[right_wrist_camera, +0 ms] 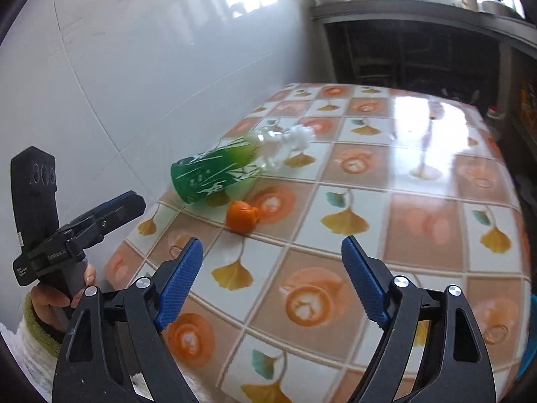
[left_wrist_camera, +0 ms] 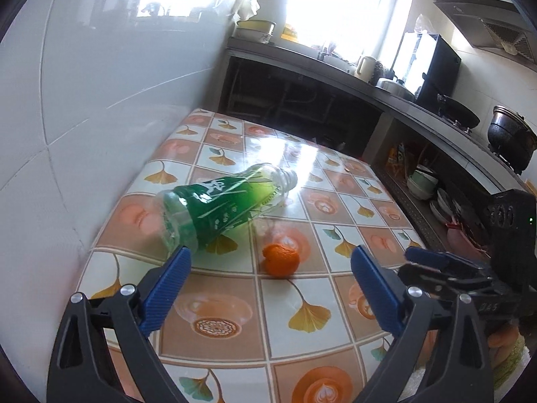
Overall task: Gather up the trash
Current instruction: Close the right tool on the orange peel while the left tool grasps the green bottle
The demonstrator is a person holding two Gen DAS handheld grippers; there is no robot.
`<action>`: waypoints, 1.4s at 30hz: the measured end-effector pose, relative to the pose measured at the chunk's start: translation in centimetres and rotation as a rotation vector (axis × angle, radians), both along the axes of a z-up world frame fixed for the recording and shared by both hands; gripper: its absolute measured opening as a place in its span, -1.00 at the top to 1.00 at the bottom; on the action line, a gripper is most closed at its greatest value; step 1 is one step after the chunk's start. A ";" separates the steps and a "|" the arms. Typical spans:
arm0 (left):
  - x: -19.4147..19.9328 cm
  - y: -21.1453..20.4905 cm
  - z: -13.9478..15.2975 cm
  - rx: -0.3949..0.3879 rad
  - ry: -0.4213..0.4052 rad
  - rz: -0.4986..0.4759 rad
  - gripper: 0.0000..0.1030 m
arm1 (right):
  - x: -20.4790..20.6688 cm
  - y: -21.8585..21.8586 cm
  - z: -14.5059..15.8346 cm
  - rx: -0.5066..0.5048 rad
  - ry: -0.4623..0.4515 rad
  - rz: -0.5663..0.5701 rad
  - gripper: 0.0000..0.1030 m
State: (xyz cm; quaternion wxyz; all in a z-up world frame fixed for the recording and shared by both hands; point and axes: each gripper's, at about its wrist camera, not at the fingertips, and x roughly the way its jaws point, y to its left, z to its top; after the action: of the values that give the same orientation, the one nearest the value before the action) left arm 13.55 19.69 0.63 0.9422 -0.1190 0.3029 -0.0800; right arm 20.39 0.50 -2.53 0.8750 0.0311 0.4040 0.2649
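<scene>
left claw (left_wrist_camera: 270, 262) tilted down over the tabletop (left_wrist_camera: 335, 208), jaws spread wide, empty. green-labelled bottle (left_wrist_camera: 221, 205) lies on its side by the wall, base just beyond the left finger; orange peel (left_wrist_camera: 281, 259) just beside it, apart. right claw (right_wrist_camera: 272, 252) wide apart, nothing held, angled at the peel; nothing blocks either.

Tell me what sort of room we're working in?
Most likely a home kitchen: a range hood over a dark pot on the counter, stacked bowls on the shelf below, and a patterned table.
</scene>
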 end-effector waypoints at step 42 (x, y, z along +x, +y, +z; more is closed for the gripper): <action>7.8 -1.4 0.8 0.150 0.055 -0.150 -0.80 | 2.1 -2.8 -5.6 -0.096 0.141 -0.157 0.64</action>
State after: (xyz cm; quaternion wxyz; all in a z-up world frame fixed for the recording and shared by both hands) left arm 21.35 18.31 1.44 0.9311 -0.0271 0.3418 -0.1241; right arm 22.46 -2.35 -8.15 0.8628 0.0394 0.4732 0.1732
